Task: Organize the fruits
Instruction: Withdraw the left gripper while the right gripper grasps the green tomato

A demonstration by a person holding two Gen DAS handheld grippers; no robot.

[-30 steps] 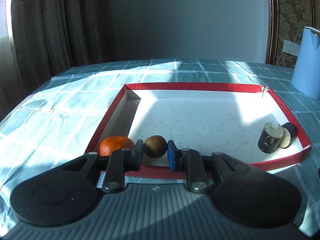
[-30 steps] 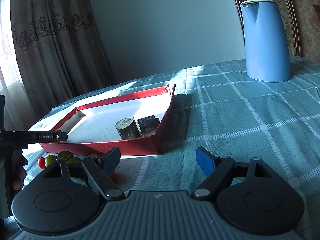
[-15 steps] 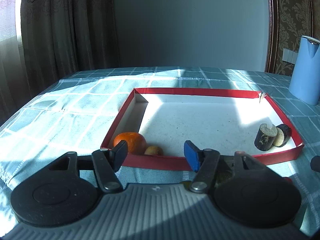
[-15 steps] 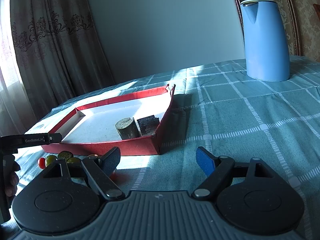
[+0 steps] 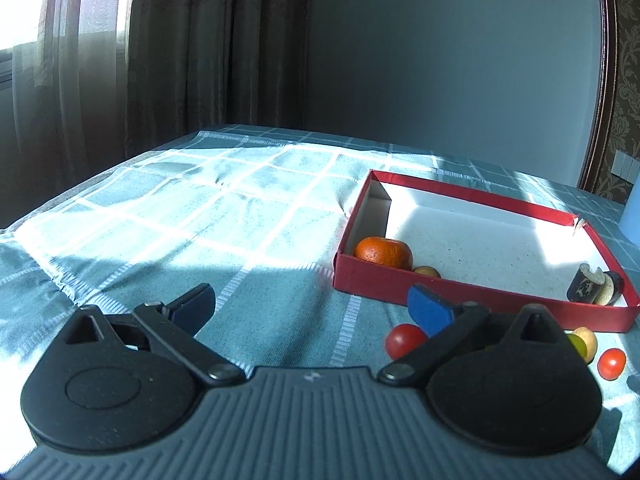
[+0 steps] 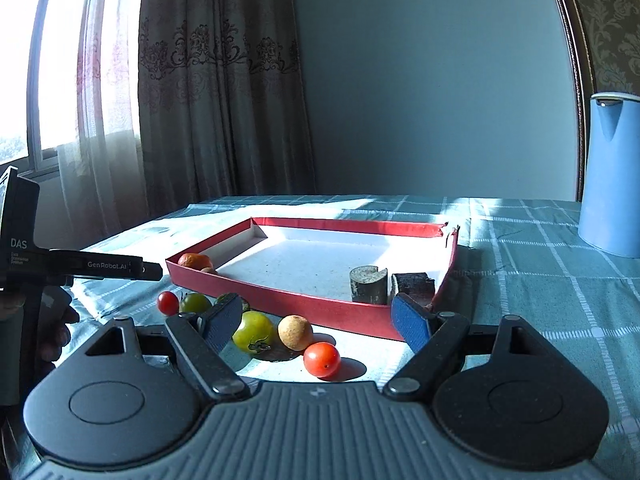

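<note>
Fruits half sorted, looks like: orange (image 5: 383, 253) and a small brown fruit (image 5: 427, 271) already in the tray (image 5: 472, 292), tucked into its near left corner, touching each other. Two dark cut chunks (image 6: 369, 284) parked in the opposite near corner.

Rest of the pile sitting on the cloth just outside the near wall. From the right gripper (image 6: 316, 326): red tomato (image 6: 321, 359) dead ahead between the fingers, tan ball (image 6: 295, 332) just past it, green tomato (image 6: 253, 333) right beside the left finger, plus another red (image 6: 168, 303) and green (image 6: 195, 303) further left. Something dark partly hidden behind that finger, can't tell what.

Both grippers released, jaws spread wide, nothing held. Left gripper (image 5: 310, 306) hanging over bare cloth, tray ahead and to its right, one red tomato (image 5: 404, 341) just by its right finger.

Probably between picks. Next move, best guess: right one dropping onto the nearest red tomato, soft squeeze, lift over the low wall. Tight cluster, so easy to nudge a neighbour and send it rolling.

Orientation hardly matters, round stuff, no real long axis. Green tomato lying with its stem end tipped down toward the gripper. Tray's long side running left to right.
</note>
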